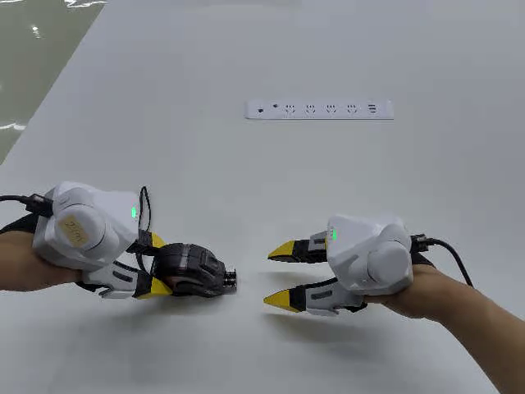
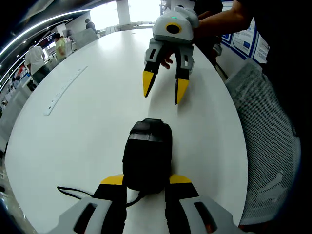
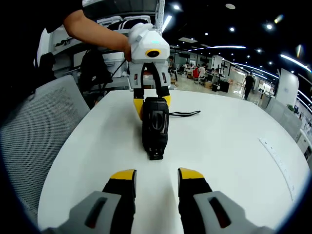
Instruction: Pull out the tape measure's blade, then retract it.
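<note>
A black tape measure lies on the white table, its blade tip pointing right. My left gripper is shut on its rear end, yellow fingertips on both sides of the case. No blade is drawn out. My right gripper stands open a short way to the right, yellow tips aimed at the tape's nose without touching it. In the right gripper view the tape measure lies ahead of my open right gripper, and the left gripper holds it from behind. In the left gripper view the right gripper faces me.
A white power strip lies flat on the table farther back. A thin black cord trails beside the tape. Mesh chairs stand at the table's edge. People stand in the room behind.
</note>
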